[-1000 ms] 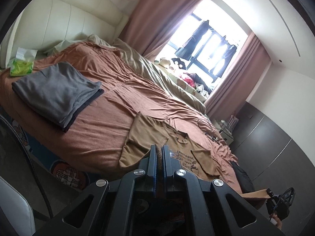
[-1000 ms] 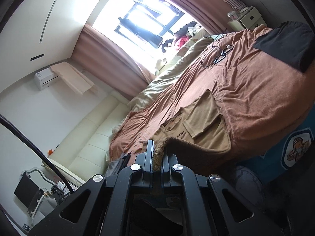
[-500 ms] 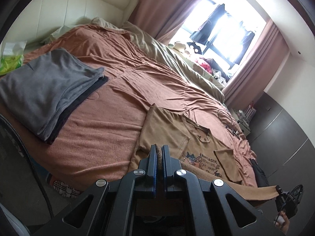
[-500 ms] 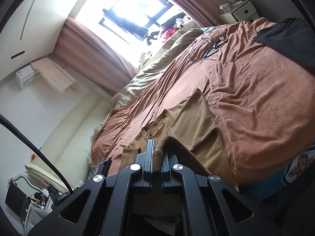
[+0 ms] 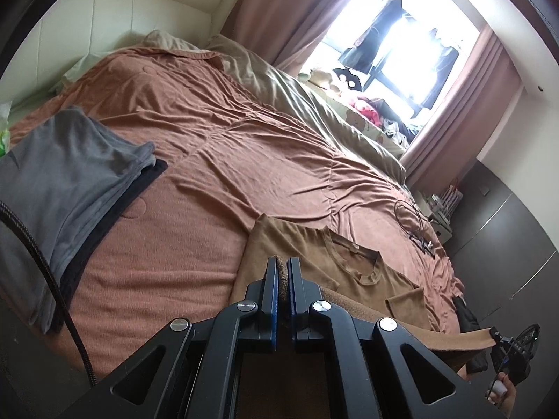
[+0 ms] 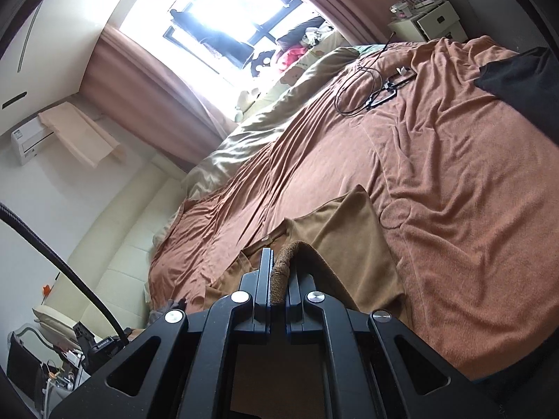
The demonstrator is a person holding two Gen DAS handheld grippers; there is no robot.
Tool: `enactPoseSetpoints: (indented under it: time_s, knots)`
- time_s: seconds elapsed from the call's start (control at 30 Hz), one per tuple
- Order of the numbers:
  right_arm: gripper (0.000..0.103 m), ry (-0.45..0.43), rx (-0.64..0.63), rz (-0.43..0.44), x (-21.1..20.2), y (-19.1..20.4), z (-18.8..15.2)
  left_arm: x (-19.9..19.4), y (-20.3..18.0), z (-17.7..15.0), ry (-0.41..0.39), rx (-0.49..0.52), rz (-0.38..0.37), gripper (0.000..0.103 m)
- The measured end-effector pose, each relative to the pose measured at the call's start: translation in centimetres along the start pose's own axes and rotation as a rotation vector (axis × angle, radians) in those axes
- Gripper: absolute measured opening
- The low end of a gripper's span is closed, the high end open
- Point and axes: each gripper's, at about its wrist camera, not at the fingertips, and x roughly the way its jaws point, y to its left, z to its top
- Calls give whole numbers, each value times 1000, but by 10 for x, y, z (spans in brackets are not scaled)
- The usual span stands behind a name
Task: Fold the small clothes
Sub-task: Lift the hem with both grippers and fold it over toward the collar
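Note:
A small tan T-shirt [image 5: 353, 262] lies on the rust-brown bedspread [image 5: 216, 160], collar up and sleeves folded in. My left gripper [image 5: 282, 265] is shut on the shirt's bottom hem, lifted over the shirt's lower part. In the right wrist view the same shirt [image 6: 342, 230] lies ahead, and my right gripper [image 6: 279, 262] is shut on the other hem corner, a roll of cloth between its jaws. The hem stretches between both grippers and hides the shirt's print.
A folded grey and black stack [image 5: 66, 181] lies at the left of the bed. A cable and glasses [image 6: 377, 87] lie at the far right, a black garment [image 6: 520, 80] beyond. An olive duvet [image 5: 314, 104] runs along the window side.
Both grippers have carried the shirt's hem up and forward over the bed toward the collar. The print on the chest is now covered by the lifted cloth.

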Motion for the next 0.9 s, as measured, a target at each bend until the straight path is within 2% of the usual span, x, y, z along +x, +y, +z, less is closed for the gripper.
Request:
enactPoseSetpoints:
  time_s: [0.3,0.5,0.9]
  knots:
    - [1,14,-6,-12,42,8,34,31,-14,36,1,9,16,4]
    - [1,43,0,-42,81,2,50,66,-16,56,21,15,38,5]
    - [2,135,43,-150,157,-17,70,156,2,55,136,12,121,5]
